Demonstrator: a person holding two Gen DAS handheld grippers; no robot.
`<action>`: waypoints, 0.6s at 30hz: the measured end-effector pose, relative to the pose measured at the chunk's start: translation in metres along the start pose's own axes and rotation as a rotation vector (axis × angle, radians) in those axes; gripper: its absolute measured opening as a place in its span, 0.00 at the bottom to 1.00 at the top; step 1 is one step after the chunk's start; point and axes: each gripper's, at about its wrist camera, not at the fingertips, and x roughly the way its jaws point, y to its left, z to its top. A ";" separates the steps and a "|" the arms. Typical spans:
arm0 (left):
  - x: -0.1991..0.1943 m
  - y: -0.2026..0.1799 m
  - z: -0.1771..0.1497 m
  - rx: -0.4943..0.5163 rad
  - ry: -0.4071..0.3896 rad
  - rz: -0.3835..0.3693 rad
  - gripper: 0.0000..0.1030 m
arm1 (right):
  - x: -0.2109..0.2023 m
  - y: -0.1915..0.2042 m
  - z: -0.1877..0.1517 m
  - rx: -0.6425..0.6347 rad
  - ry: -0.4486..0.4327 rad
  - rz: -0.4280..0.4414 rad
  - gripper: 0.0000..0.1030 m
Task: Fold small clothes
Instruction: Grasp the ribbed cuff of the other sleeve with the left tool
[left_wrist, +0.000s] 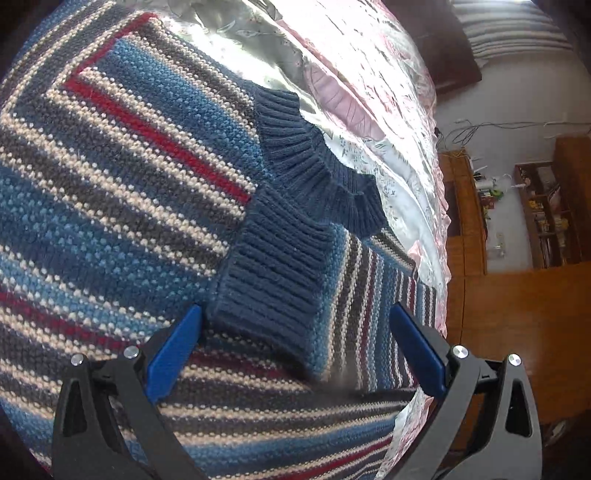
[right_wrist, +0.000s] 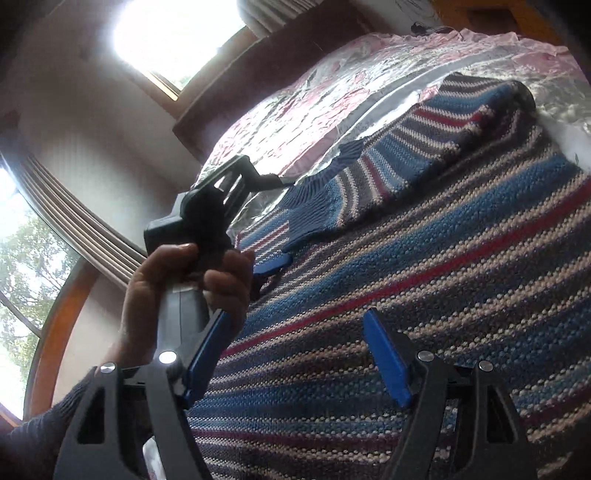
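Striped knit in blue, cream, grey and red: a small sweater (left_wrist: 122, 192) lies spread on a bed covered by a shiny pink and silver floral bedspread (left_wrist: 369, 74). One sleeve is folded across the body, and its dark-blue ribbed cuff (left_wrist: 273, 273) rests on the striped front, just below the ribbed collar (left_wrist: 317, 155). Left hand-held gripper (left_wrist: 295, 332): blue fingers spread wide, one on either side of the cuff, clasping nothing; whether the tips touch the knit cannot be told. Right hand-held gripper (right_wrist: 295, 347): fingers likewise wide apart above the body of the sweater, empty. The right wrist view also shows a person's hand (right_wrist: 184, 291) grasping the handle of the left tool, with a dark sleeve (right_wrist: 44, 435) below. A wooden cabinet (left_wrist: 517, 295) stands beside the bed.
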 end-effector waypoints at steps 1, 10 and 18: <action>0.003 -0.002 0.003 -0.002 -0.004 0.012 0.93 | 0.002 -0.002 -0.002 0.012 0.010 0.010 0.74; -0.002 -0.007 0.026 0.021 0.000 0.133 0.07 | 0.002 -0.001 -0.008 0.011 0.010 0.043 0.74; -0.050 -0.059 0.045 0.248 -0.080 0.110 0.06 | 0.005 -0.006 -0.007 0.023 0.019 0.048 0.74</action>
